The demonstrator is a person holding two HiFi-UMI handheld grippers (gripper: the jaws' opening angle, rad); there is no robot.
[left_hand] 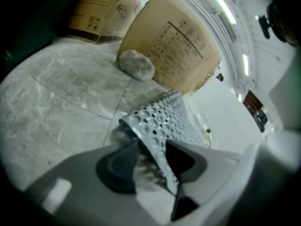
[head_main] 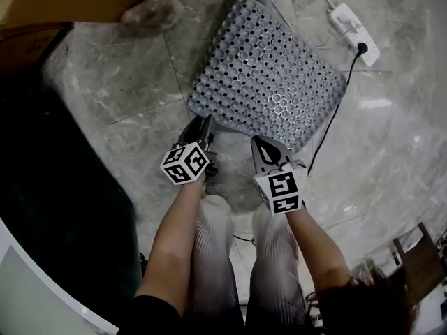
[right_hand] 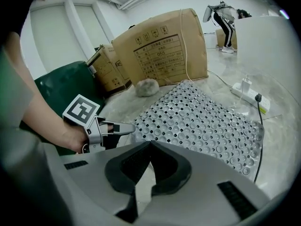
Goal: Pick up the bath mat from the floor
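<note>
The grey perforated bath mat (head_main: 269,75) lies on the marble floor, its near edge in front of both grippers. My left gripper (head_main: 204,122) is at the mat's near left corner. In the left gripper view that corner (left_hand: 162,121) curls up and runs between the jaws of the open left gripper (left_hand: 151,145), close beside the right-hand jaw; the pads do not press on it. My right gripper (head_main: 257,140) hovers at the mat's near edge. Its jaw tips meet, so the right gripper (right_hand: 150,143) is shut and holds nothing. The mat (right_hand: 207,121) and the left gripper (right_hand: 131,127) also show there.
A large cardboard box (right_hand: 164,46) and a grey fluffy lump (head_main: 150,11) stand beyond the mat. A white power strip (head_main: 355,25) with a black cable (head_main: 335,110) lies at its right. A dark green bulk (head_main: 56,187) fills the left. The person's knees (head_main: 209,236) are below the grippers.
</note>
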